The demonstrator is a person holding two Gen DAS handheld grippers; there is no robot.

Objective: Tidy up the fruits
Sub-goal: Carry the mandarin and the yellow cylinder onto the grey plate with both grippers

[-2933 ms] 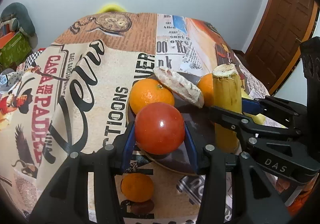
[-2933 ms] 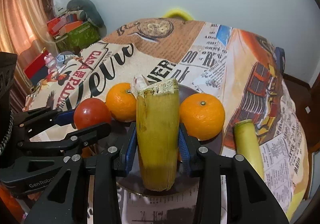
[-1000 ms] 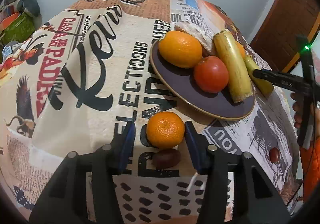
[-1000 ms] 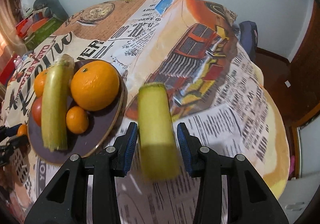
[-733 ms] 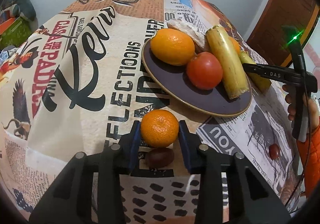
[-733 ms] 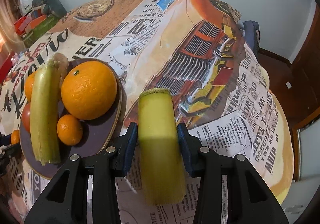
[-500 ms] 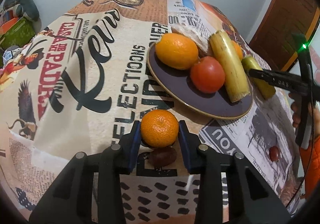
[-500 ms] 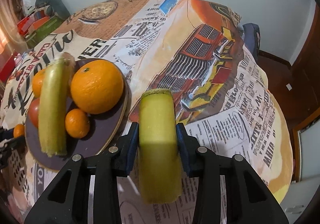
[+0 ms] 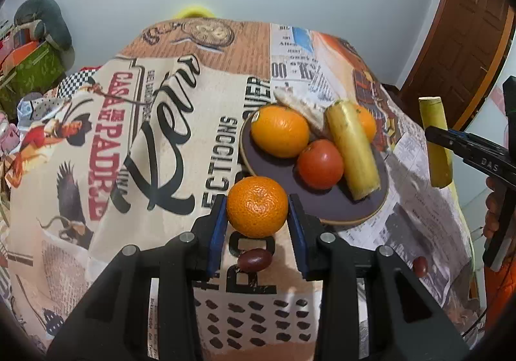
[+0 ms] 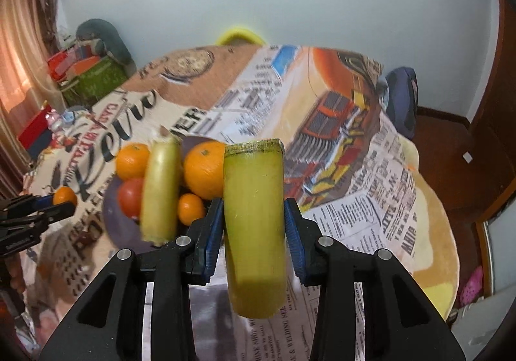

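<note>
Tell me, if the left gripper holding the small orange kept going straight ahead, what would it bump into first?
Probably the plate. The left gripper points just past its near rim, where the tomato and big orange sit. Depth is unclear, and it may pass above them.

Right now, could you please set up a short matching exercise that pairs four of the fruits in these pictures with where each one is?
Things:
1. small orange mandarin
2. yellow-green cut cane piece
3. round red tomato
4. dark oval grape

Places:
A. on the dark round plate
B. on the printed tablecloth below the left gripper
C. between the left gripper's fingers
D. between the right gripper's fingers

Pairs: 1-C, 2-D, 3-A, 4-B
</note>
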